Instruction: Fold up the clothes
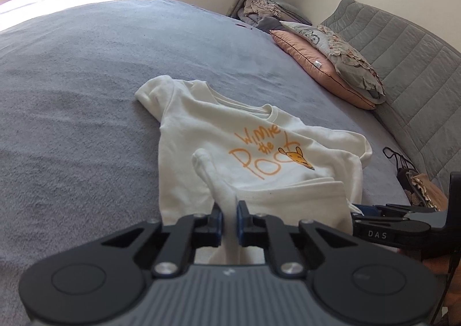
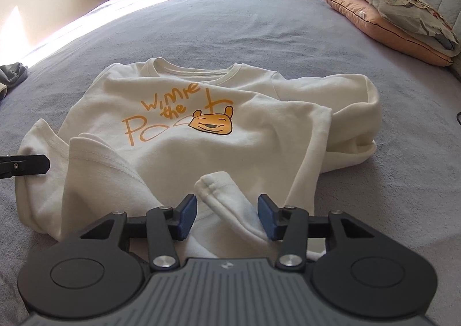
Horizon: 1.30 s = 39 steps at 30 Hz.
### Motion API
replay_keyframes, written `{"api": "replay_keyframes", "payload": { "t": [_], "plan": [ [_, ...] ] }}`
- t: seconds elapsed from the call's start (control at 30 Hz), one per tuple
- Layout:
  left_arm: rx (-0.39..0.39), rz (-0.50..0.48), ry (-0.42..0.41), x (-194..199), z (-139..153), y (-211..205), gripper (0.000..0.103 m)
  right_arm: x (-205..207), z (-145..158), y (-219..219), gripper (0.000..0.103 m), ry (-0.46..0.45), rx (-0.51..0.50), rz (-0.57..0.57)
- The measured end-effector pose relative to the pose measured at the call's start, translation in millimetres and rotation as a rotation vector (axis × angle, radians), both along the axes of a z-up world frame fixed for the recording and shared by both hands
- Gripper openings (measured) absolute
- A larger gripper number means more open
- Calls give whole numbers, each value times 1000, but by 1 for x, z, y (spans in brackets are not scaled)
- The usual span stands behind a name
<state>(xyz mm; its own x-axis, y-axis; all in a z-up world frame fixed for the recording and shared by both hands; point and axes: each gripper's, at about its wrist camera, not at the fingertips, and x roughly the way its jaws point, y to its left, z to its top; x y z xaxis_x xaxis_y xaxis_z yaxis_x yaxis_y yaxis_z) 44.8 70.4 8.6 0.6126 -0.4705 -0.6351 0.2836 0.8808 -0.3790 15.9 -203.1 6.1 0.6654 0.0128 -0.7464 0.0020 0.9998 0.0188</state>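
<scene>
A white T-shirt (image 1: 230, 130) with an orange "Winnie the Pooh" print lies crumpled on the grey bed cover (image 1: 86, 95), its collar pointing away from me. My left gripper (image 1: 229, 208) is shut on a raised fold of the shirt's near hem, and the cloth is pinched thin between the blue pads. In the right wrist view the same T-shirt (image 2: 173, 89) fills the middle. My right gripper (image 2: 227, 208) stands open over the near hem, with a rolled hem edge (image 2: 219, 190) lying between the pads, closer to the right one. One finger of the left gripper (image 2: 26, 166) shows at the left edge.
A pink pillow (image 1: 322, 66) and a ruffled grey pillow (image 1: 345, 64) lie stacked by the quilted grey headboard (image 1: 403, 66). Bundled bedding (image 1: 265, 9) sits in the far corner under the window. A dark strappy item (image 1: 403, 164) lies at the right.
</scene>
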Motion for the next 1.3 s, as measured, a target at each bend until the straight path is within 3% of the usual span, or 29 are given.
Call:
{"api": "replay_keyframes", "payload": {
  "t": [0.03, 0.1, 0.33, 0.57, 1.03, 1.3],
  "plan": [
    [4, -4, -10, -3, 1, 1, 10, 0, -2, 1, 24, 2, -19, -14],
    [14, -37, -39, -11, 5, 3, 9, -3, -2, 0, 6, 2, -50, -48],
    [1, -201, -166, -48, 20, 22, 9, -47, 31, -26, 6, -75, -77, -114],
    [-82, -289, -152, -76, 14, 43, 9, -92, 35, -46, 5, -53, -84, -136],
    [-8, -507, -166, -114, -1, 52, 8, -147, 34, -48, 5, -27, -135, -41],
    [74, -596, -89, -111, -17, 49, 8, -154, 20, -43, 5, 59, -153, 28]
  ]
}}
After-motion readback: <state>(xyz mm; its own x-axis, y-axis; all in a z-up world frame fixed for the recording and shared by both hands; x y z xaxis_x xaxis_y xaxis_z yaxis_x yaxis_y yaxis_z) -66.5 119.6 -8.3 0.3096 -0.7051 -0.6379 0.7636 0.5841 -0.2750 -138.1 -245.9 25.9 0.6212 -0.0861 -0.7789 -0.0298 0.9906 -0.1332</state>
